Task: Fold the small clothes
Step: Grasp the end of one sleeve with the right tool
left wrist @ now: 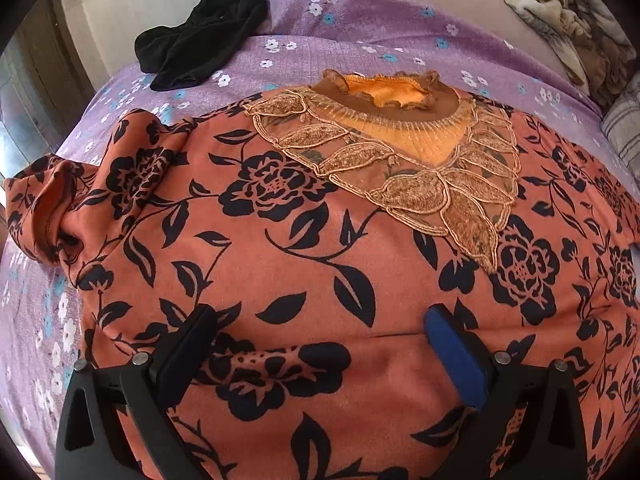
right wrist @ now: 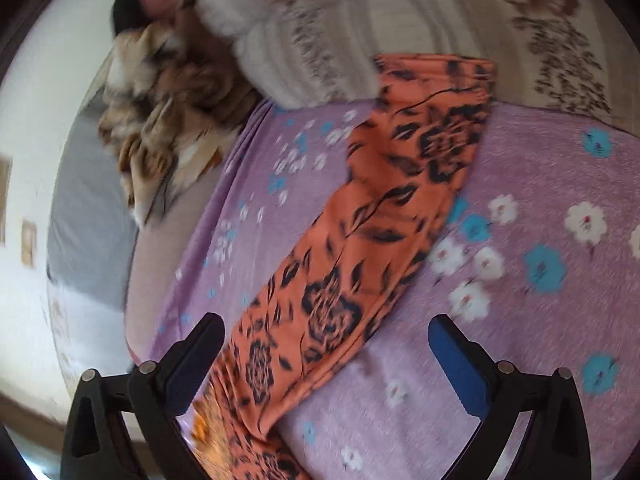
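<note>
Left gripper (left wrist: 320,336) hung spread over the blouse (left wrist: 304,240); right gripper (right wrist: 326,344) too; I needed sleeve (right wrist: 380,220) flat, wrinkle-free.

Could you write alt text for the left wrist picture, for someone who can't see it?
An orange top with black flowers lies spread on a purple floral bedsheet. The open left hand-held gripper hovers over it; a black garment lies beyond.

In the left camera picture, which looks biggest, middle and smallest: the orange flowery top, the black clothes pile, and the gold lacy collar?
1. Orange flowery top: it fills most of the picture, partly because it lies closest.
2. Gold lacy collar.
3. Black clothes pile: looks a bit smaller, but it lies farther away, so that is unsure.
</note>
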